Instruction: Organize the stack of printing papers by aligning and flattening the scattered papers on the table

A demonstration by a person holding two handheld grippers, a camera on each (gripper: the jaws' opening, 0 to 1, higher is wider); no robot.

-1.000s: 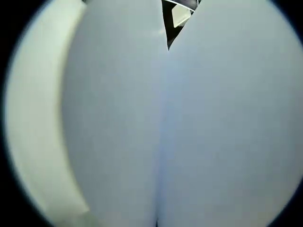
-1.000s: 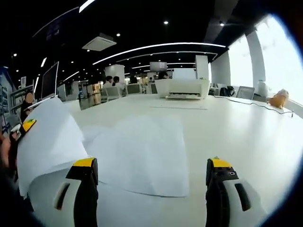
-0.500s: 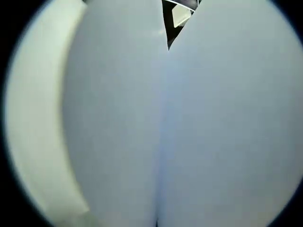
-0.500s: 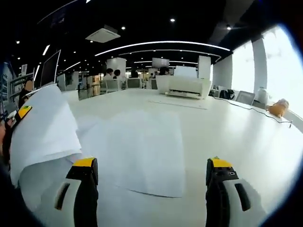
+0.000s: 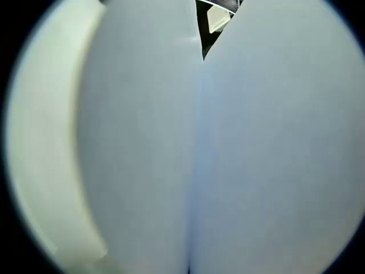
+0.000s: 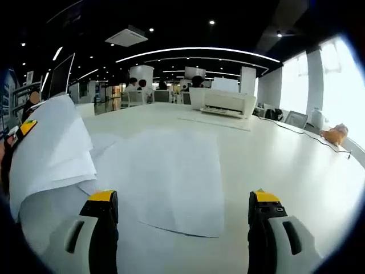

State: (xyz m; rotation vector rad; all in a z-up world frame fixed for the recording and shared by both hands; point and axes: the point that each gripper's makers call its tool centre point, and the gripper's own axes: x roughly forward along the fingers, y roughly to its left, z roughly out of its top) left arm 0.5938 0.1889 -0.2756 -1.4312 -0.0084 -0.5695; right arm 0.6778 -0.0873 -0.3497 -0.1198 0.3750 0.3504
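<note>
Right gripper (image 6: 183, 228): its two yellow-tipped jaws are held wide apart, released, with nothing between them. It is kept low over the table (image 6: 285, 165), at the near edge of the flat sheets.

Flat sheets (image 6: 171, 180): white printing papers are laid flat on the table, directly ahead of the right gripper. Their edges are not aligned; one sheet is seen under another and shifted to the side.

Lifted papers (image 6: 51, 151): a bundle of white sheets is raised from the table to the left of the flat sheets, curving down over the left gripper (image 6: 23, 130), of which only a yellow tip is seen.

Left gripper view: the picture is covered by white paper (image 5: 256, 148) very close to the lens, with a seam in the middle. The state of the left jaws cannot be told.

Printer (image 6: 225, 103): a white printer is placed on the table, well beyond the flat sheets.

Cable (image 6: 296, 134): a dark cable is laid on the table, to the right of the printer.
</note>
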